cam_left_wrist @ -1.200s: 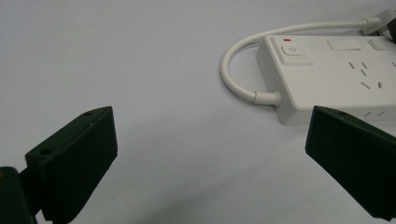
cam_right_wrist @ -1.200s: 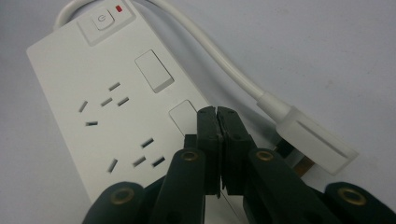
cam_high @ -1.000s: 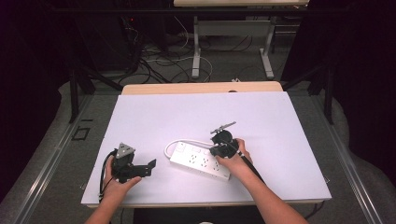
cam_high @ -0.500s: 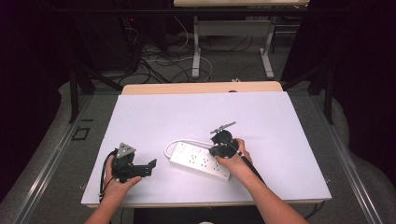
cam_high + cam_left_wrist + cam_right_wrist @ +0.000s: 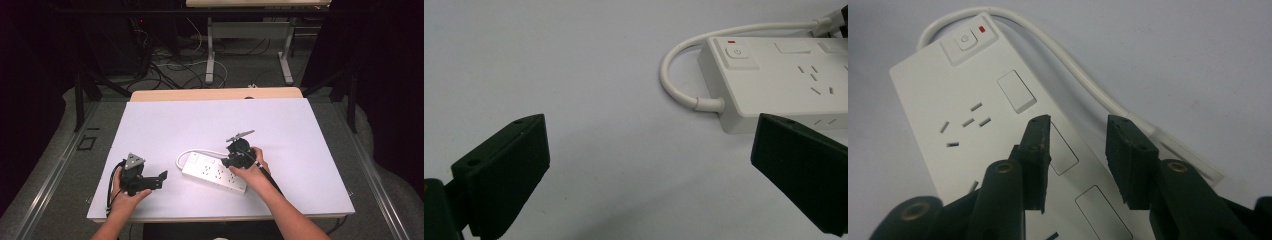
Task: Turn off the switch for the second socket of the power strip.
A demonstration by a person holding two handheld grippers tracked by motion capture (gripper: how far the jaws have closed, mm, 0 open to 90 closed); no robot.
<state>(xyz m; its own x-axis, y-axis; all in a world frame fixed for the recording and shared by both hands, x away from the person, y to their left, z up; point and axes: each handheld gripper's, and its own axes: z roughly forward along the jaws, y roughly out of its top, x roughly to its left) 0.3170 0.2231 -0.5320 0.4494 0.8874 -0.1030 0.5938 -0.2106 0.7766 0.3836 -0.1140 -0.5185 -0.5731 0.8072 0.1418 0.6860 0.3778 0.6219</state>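
Little looks done yet: the white power strip (image 5: 215, 172) lies at the worktop's (image 5: 310, 130) six o'clock, right tongs (image 5: 1077, 150) part-open above it, empty; left tongs (image 5: 644, 165) wide open, empty, at its nine o'clock.

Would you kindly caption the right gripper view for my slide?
Right gripper, jaws parted, poised over a white power strip and its cable.

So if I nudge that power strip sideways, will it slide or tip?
The power strip lies flat and low, so it likely slides, not tips. Its casing looks rigid and smooth, perhaps slippery. The looped white cord may drag it round.
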